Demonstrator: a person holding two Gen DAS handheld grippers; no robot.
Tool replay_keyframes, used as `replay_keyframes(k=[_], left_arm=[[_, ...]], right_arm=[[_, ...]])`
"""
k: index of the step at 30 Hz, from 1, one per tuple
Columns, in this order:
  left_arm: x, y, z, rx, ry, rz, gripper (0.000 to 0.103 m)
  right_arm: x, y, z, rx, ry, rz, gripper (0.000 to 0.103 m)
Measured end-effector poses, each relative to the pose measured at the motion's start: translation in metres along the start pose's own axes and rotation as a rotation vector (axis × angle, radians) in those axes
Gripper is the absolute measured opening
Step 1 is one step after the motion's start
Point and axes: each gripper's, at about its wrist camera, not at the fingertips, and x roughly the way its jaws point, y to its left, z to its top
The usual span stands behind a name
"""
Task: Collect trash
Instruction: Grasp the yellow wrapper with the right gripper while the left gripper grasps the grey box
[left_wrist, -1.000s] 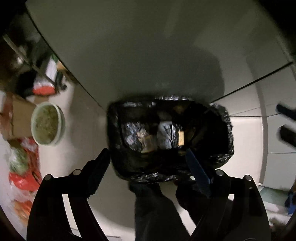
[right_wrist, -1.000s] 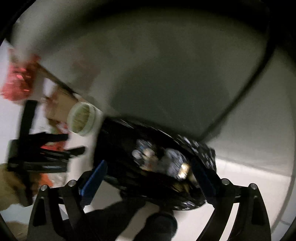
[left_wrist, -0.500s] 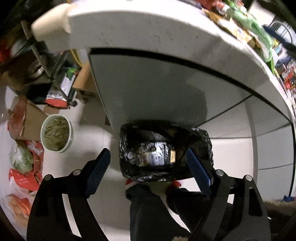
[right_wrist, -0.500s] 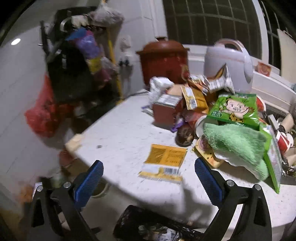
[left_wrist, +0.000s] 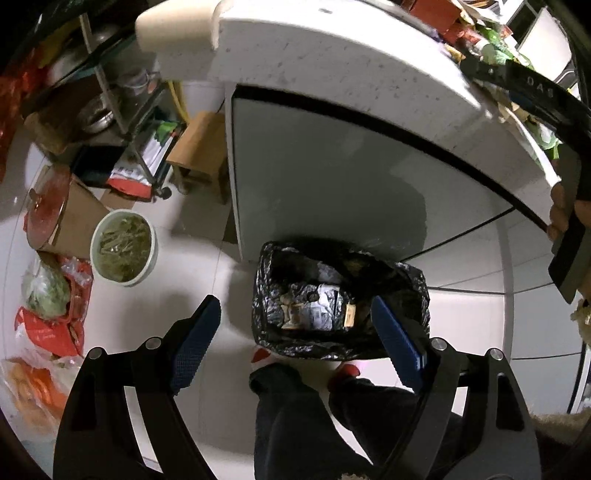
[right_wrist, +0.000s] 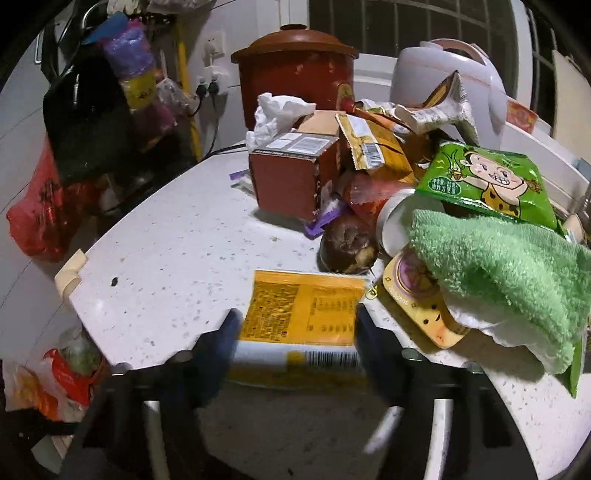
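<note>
The right gripper (right_wrist: 295, 328) is open, its two blurred fingers standing on both sides of the yellow wrapper (right_wrist: 301, 314), which lies flat near the front edge of the white table (right_wrist: 166, 240); whether the pads touch it already I cannot tell. To do this step well, I think the fingers should go low against the table and close on the near edge of the wrapper, because a flat thin packet slips away easily. Just beside it on the right are a yellow round lid (right_wrist: 417, 299) and a green towel (right_wrist: 498, 266), and behind it a dark round fruit (right_wrist: 347, 243), so a wide close could catch them. The left gripper (left_wrist: 295, 332) is open and holds nothing, above the black trash bag (left_wrist: 340, 295) on the floor below the table edge.
</note>
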Motion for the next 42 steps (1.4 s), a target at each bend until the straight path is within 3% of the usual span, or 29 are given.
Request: replay_keyframes(k=[9, 12, 14, 17, 19, 23, 27, 29, 30, 31, 32, 34, 42], left_arm=[[-0.034, -0.028, 0.043, 0.042, -0.134, -0.074, 0.082], [-0.052, -0.043, 0.07, 0.061, -0.217, -0.109, 0.082], [-0.058, -0.06, 0.102, 0.088, -0.287, -0.12, 0.088], [-0.056, -0.083, 0.145, 0.105, -0.358, -0.129, 0.088], [-0.049, -0.102, 0.174, 0.125, -0.388, -0.095, 0.088], [-0.02, -0.129, 0.225, 0.162, -0.368, -0.038, 0.088], [-0.005, -0.148, 0.247, 0.22, -0.355, 0.044, 0.088], [0.0, -0.148, 0.256, 0.213, -0.349, 0.055, 0.088], [0.001, -0.147, 0.259, 0.202, -0.35, 0.057, 0.079], [0.002, -0.144, 0.262, 0.191, -0.346, 0.03, 0.06], [0.002, -0.142, 0.262, 0.185, -0.337, 0.003, 0.054], [0.0, -0.141, 0.261, 0.19, -0.341, 0.007, 0.052], [-0.034, -0.122, 0.224, 0.176, -0.341, -0.127, 0.051]], right_arm=[[-0.043, -0.012, 0.01, 0.06, -0.052, 0.071, 0.052], [-0.064, -0.022, 0.016, 0.092, -0.089, 0.081, 0.052], [-0.077, -0.031, 0.018, 0.117, -0.109, 0.076, 0.052], [-0.094, -0.045, 0.021, 0.141, -0.135, 0.061, 0.052], [-0.103, -0.053, 0.021, 0.155, -0.148, 0.054, 0.052], [-0.119, -0.073, 0.02, 0.188, -0.165, 0.029, 0.052], [-0.125, -0.088, 0.013, 0.231, -0.16, 0.018, 0.052], [-0.126, -0.092, 0.009, 0.237, -0.155, 0.014, 0.052], [-0.126, -0.093, 0.008, 0.24, -0.153, 0.015, 0.052], [-0.126, -0.094, 0.007, 0.242, -0.151, 0.013, 0.052], [-0.127, -0.095, 0.006, 0.247, -0.151, 0.017, 0.052], [-0.127, -0.095, 0.006, 0.249, -0.154, 0.021, 0.052], [-0.132, -0.091, 0.01, 0.238, -0.165, 0.058, 0.052]])
